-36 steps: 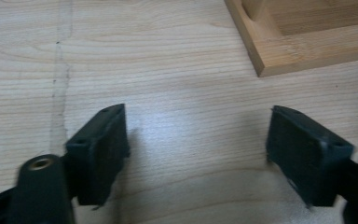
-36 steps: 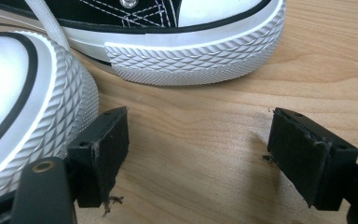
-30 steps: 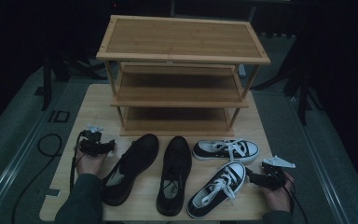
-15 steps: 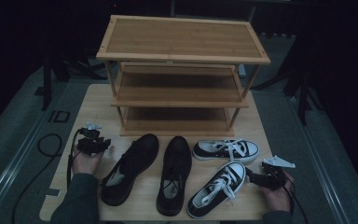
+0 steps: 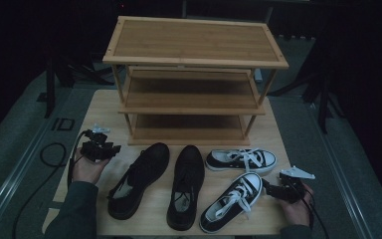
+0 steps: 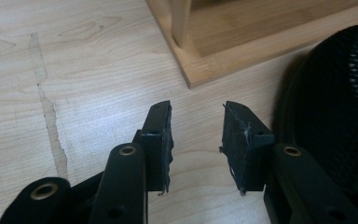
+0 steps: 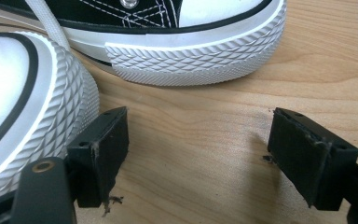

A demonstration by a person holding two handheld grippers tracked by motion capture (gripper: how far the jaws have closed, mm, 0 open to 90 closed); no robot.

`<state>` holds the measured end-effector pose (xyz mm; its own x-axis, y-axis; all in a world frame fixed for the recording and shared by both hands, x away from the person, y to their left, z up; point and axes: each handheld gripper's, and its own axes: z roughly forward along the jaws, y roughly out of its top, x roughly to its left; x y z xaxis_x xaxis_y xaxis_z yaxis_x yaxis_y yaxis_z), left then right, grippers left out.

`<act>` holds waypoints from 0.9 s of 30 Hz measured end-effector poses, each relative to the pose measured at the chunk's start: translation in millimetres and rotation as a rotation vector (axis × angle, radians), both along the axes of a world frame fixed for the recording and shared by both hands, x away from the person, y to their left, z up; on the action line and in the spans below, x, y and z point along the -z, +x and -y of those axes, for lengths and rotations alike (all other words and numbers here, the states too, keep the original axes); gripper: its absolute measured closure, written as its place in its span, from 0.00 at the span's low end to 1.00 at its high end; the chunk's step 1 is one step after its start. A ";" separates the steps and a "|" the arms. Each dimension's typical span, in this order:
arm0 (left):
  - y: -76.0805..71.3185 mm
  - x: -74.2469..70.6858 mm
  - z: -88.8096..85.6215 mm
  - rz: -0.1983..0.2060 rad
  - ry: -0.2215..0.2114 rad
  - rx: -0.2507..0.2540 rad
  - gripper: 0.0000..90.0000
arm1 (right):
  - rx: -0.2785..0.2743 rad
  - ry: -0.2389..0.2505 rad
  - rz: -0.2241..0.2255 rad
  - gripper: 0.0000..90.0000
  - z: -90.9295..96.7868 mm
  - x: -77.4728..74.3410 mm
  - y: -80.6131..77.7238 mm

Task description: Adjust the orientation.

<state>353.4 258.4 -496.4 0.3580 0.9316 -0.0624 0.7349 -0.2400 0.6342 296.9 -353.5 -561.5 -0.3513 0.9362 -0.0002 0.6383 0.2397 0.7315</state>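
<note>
At the left gripper (image 6: 196, 109), jaws parted a moderate way over bare pale wooden table (image 6: 74, 70), holding nothing; just to one side, the rounded black mesh lace-up shoe (image 6: 335, 107), and ahead, the foot of the three-tier bamboo shoe rack (image 6: 242, 42). Compared with a second ago, barely any shift from above: a slight drift of this gripper outward from the shoe, nothing more. At the right gripper (image 7: 200, 121), jaws spread wide and empty, one pad close against the ribbed white rubber toe of the nearer black-and-white canvas sneaker (image 7: 18, 107), its twin (image 7: 191, 51) lying across just beyond; unmoved since then. Between the pairs, a second black shoe (image 5: 186, 186). All four shoes on the table in front of the rack, none lifted, shelves bare. Probably a pause before the first pick, with shelving the shoes the likely aim.
</note>
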 end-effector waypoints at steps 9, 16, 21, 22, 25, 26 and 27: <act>-5.8 -12.1 9.6 -0.020 0.026 0.080 0.69 | 0.000 0.000 0.000 0.22 0.0 0.0 0.0; -11.5 -21.4 16.8 -0.028 0.043 0.120 0.67 | 0.000 0.000 0.000 0.23 0.0 0.0 0.0; -13.0 -27.7 21.6 -0.034 0.048 0.138 0.67 | 0.000 0.000 0.000 0.22 0.0 0.0 0.0; -12.9 -28.9 22.9 -0.036 0.051 0.141 0.66 | 0.000 0.000 0.000 0.22 0.0 0.0 0.0; -13.4 -32.1 26.6 -0.041 0.051 0.157 0.66 | -0.001 0.000 0.000 0.22 0.0 0.0 0.0; -13.8 -33.1 27.9 -0.043 0.053 0.163 0.66 | -0.001 0.000 0.000 0.22 0.0 0.0 0.0; -14.1 -33.7 28.6 -0.041 0.054 0.168 0.65 | -0.001 0.000 0.000 0.22 0.0 0.0 0.0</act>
